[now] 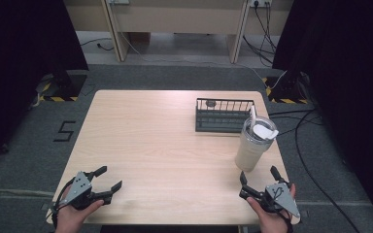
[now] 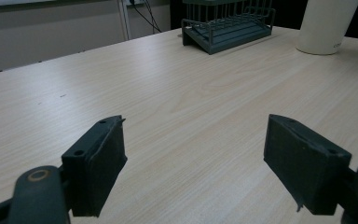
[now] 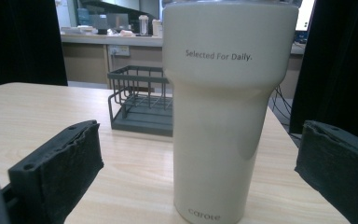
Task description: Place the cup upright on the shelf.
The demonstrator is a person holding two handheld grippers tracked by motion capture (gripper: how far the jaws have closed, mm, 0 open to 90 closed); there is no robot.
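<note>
Both tools gape: left tool (image 1: 108, 180); right tool (image 1: 258, 175) facing tumbler (image 1: 253, 144).

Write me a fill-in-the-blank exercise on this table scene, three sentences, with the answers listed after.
1. The cream tumbler stands upright directly ahead of the ____ gripper.
2. Both the left gripper and the one by the tumbler have their jaws ____, holding nothing.
3. The dark wire rack sits on the table on the far side of the ____.

Missing words: right; open; tumbler
</note>
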